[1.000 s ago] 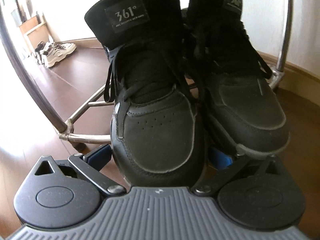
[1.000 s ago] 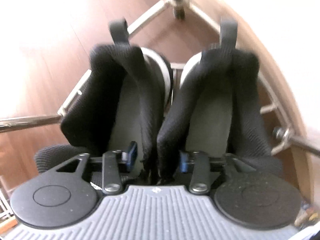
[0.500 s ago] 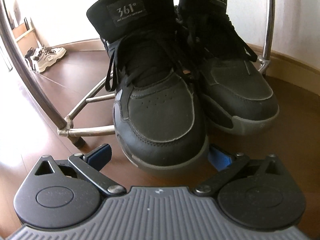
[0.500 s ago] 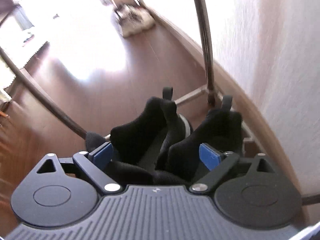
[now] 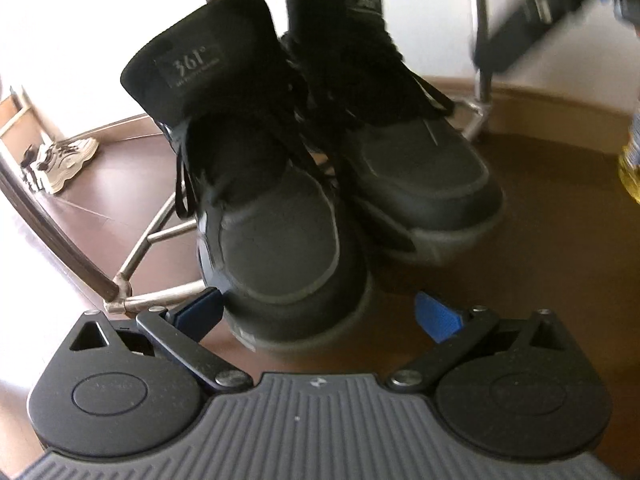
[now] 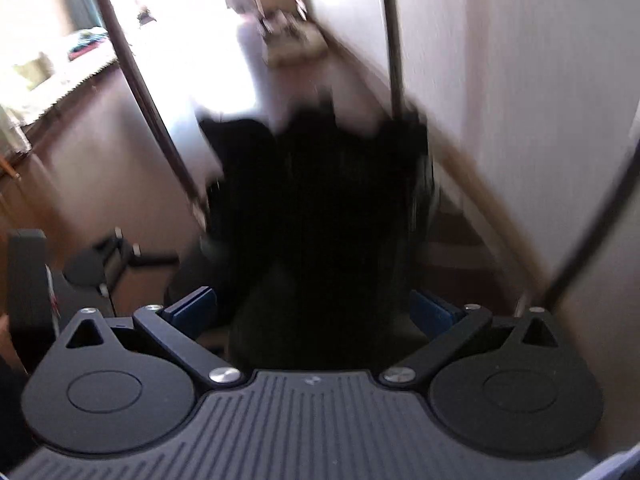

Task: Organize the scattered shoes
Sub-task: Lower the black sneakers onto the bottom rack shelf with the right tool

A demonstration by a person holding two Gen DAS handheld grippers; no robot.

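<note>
Home: wood floor (image 5: 560,240), sneakers (image 5: 64,160)

black shoes (image 6: 320,216) smeared by motion blur, pale sneakers (image 6: 292,40) indistinct, yellow bottle (image 5: 630,168) cut off at edge

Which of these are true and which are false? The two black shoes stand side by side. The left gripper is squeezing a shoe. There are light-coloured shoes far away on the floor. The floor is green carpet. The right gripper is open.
1. The two black shoes stand side by side. True.
2. The left gripper is squeezing a shoe. False: its jaws stand open, with the nearer shoe's toe between them and the right pad clear of it.
3. There are light-coloured shoes far away on the floor. True, at the far left by the wall.
4. The floor is green carpet. False: it is smooth brown wood.
5. The right gripper is open. True: its jaws have just been opening, with the blurred dark shoes ahead of them.
</note>
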